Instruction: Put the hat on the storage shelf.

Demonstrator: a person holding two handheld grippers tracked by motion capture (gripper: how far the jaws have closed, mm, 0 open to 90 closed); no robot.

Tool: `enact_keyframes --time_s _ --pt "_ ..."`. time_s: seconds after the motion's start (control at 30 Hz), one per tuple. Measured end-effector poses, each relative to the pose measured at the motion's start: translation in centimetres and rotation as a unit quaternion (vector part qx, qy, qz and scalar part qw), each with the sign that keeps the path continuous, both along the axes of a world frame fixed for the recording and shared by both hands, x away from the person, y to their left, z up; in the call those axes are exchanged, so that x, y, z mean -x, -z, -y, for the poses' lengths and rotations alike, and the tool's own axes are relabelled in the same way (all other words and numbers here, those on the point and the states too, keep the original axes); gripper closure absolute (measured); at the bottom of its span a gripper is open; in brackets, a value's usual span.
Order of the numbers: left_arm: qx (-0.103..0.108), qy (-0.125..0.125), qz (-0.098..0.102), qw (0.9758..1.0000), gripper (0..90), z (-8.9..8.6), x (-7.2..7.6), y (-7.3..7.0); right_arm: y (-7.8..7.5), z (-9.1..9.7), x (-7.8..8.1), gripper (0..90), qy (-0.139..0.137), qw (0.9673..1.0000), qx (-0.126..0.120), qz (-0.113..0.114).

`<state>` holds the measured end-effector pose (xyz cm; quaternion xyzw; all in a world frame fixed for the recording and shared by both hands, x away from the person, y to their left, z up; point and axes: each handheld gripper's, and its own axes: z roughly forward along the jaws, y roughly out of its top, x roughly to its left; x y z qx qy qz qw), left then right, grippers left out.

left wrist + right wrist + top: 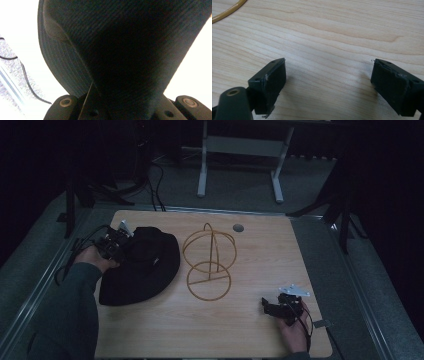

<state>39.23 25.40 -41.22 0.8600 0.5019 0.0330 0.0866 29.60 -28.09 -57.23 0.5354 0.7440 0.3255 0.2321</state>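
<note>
Dark hat [120, 50] fabric bunches in the left hand-held gripper [116, 241] clamped on its brim, not yet on the wire stand [209, 262]; right hand-held gripper [328, 82] gapes over the surface [250, 250].

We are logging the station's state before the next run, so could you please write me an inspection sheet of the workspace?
Surface: light wooden table, round grommet hole near the far edge.
Job's things: black hat lying at the left; yellow wire hat stand upright at the middle, beside the hat's brim.
Clutter: nothing seen.
Grippers: left gripper at the hat's far left edge, the fabric pinched between its fingers; right gripper low over bare wood near the right front, open and holding nothing.
Cables: one trails from each gripper; dark cables on the floor beyond the table.
Surroundings: dim room, grey carpet, white desk frame behind.
</note>
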Motion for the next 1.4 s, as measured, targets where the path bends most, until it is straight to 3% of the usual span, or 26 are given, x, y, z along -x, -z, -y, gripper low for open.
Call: enact_keyframes --time_s 0.43,0.73,1.4 --pt "0.005 0.002 0.013 0.9999 88.5 -0.5 0.2 -1.4 0.0 0.0 0.0 12.7 0.000 1.0000 0.000 0.000" --pt "0.000 0.017 0.036 0.9992 88.6 -0.3 0.9 -2.6 0.0 0.0 0.0 12.7 0.000 1.0000 0.000 0.000" --pt "0.007 0.060 0.035 0.9976 88.5 0.1 1.4 -4.9 0.0 0.0 0.0 12.7 0.000 1.0000 0.000 0.001"
